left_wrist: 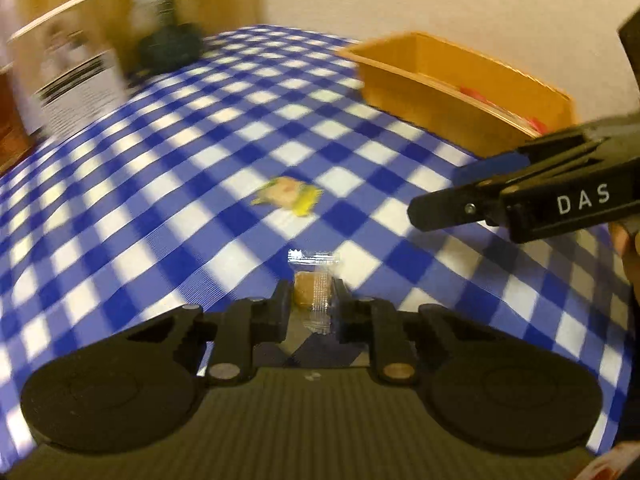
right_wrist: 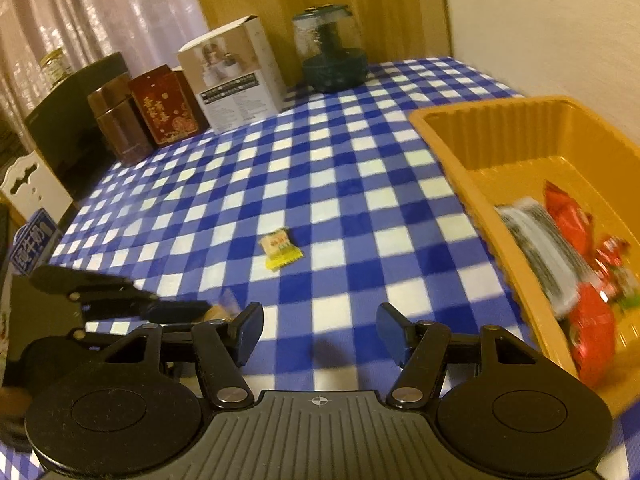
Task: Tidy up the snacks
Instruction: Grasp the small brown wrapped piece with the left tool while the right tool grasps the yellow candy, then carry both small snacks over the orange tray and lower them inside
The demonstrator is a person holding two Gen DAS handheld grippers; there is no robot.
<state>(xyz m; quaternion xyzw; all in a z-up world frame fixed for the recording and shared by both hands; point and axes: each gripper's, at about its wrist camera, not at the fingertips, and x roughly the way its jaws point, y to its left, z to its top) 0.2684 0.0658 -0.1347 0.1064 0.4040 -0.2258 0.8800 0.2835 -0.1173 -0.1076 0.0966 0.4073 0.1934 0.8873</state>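
One yellow snack (right_wrist: 281, 251) lies outside your orange tray (right_wrist: 440, 144); left gripper (left_wrist: 310, 300) pinches a clear-wrapped candy (left_wrist: 311, 288), right gripper (right_wrist: 320, 330) gapes empty.

Yellow-wrapped snack (right_wrist: 281, 251) on checkered cloth (right_wrist: 340, 184), beyond parted jaws.

**Black two-finger grippers, ribbed grey bases**

Left gripper (left_wrist: 310, 300): matte black linkage arms, two large round black discs either side, ribbed dark grey housing below, silver and copper-toned pivot pins. Right gripper (right_wrist: 319, 332): same build, blue pads on its fingertips (right_wrist: 250, 330), small crosshair mark on the grey housing, silver pins. Seen from the left wrist view, white "DAS" lettering on its side, one small screw. Skin at the right edge, probably a hand (left_wrist: 626, 248), blurred.
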